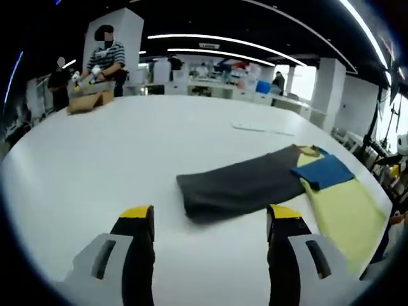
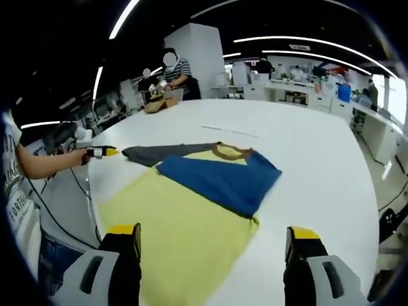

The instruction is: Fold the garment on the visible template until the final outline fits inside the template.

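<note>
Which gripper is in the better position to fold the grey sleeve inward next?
Probably left: the left gripper is open directly before the grey sleeve. The right gripper faces the yellow body.

Large white table point(image 1: 115, 159). Beyond its far edge: white square pillar point(image 2: 197, 54), cluttered white desks point(image 1: 217, 86). Dark ceiling above with long light strips point(image 1: 223, 41). Bright window point(image 1: 306, 83) right of desks.

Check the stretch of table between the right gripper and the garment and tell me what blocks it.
Nothing visible blocks it. The right gripper is open with its jaws apart, and the garment already lies between and just ahead of them on the white table. The left gripper is off at the gray sleeve, out of the path.
</note>
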`<state>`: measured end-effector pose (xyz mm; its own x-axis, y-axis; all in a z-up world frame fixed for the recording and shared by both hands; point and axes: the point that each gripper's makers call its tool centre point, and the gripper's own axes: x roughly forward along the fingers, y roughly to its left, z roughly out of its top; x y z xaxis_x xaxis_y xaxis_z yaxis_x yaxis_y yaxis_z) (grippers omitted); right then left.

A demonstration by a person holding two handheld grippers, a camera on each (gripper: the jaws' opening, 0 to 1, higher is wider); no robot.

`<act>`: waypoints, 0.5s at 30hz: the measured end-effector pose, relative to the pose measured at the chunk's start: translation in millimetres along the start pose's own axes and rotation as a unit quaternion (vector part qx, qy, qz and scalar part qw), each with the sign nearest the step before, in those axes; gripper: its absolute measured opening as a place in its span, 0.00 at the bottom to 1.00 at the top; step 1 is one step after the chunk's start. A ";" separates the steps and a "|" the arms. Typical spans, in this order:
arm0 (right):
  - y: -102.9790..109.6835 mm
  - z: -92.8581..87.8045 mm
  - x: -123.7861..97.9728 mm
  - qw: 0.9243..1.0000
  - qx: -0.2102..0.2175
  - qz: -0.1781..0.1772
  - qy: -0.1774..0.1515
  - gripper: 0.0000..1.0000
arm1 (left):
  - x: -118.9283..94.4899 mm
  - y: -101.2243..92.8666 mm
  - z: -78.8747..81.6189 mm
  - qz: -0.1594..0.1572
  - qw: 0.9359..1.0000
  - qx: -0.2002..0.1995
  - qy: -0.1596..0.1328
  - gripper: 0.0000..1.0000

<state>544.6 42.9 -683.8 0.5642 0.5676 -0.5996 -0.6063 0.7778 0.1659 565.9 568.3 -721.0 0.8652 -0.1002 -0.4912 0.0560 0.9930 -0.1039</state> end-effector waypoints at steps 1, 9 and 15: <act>-0.4 -0.5 -0.5 1.000 0.000 -0.001 0.001 0.91 | 0.8 3.0 0.1 0.002 1.000 -0.003 0.000 0.59; 1.2 -0.4 -4.7 1.000 0.003 -0.013 0.001 0.88 | 7.4 20.3 -6.5 0.025 0.999 -0.028 0.004 0.36; 1.1 -2.0 -7.8 1.000 0.006 -0.018 0.005 0.86 | 15.0 20.1 -9.4 0.026 0.999 -0.031 0.008 0.25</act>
<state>538.5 38.8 -680.5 0.5805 0.5365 -0.6125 -0.5781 0.8013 0.1539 575.3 586.2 -738.6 0.8580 -0.0498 -0.5112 -0.0202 0.9912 -0.1305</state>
